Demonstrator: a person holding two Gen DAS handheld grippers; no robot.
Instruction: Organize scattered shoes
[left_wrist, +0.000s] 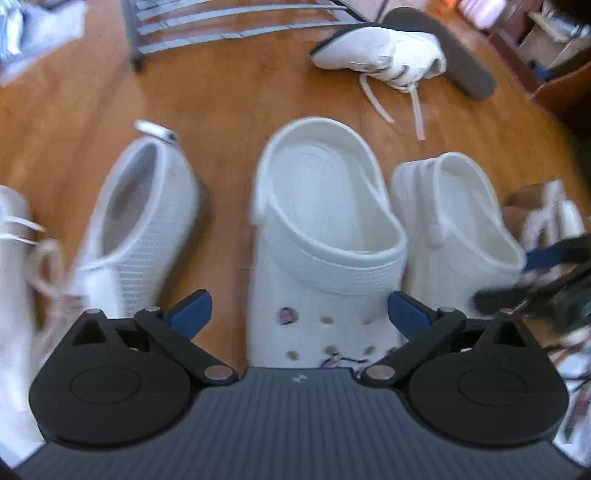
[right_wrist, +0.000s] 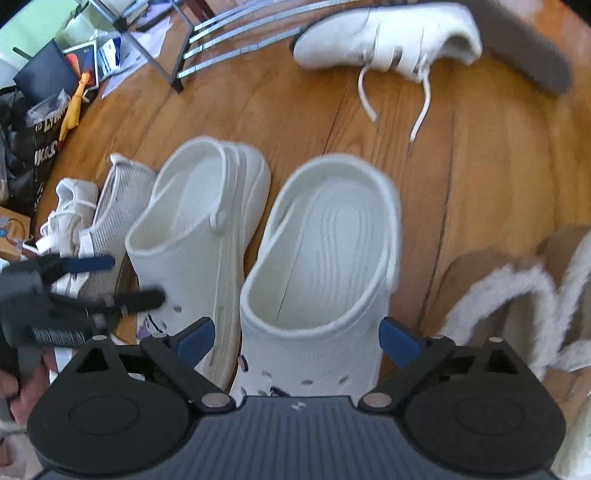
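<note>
So the left gripper (left_wrist: 299, 314) is hanging over one white clog (left_wrist: 325, 236), jaws spread wide to either side of its toe end and holding nothing, no pad touching that I can see. Right next to it, the right gripper (right_wrist: 297, 339) sits the same way over the second clog (right_wrist: 317, 258), also wide open and empty. The two clogs lie side by side on the wood floor (right_wrist: 480, 184), nearly touching, heels pointing toward the metal shoe rack (left_wrist: 236, 26) (my guess is that's where they're headed, as a pair).

Going left to right around them: a white mesh sneaker (left_wrist: 147, 206) just beside the left clog, with another laced one at the frame edge. A white lace-up shoe (right_wrist: 388, 40) lies on its side near the rack, laces trailing, with a dark flip-flop (left_wrist: 454, 51) behind it. Fuzzy slippers (right_wrist: 517, 295) crowd the right gripper's outer side, so that's the tight spot.
</note>
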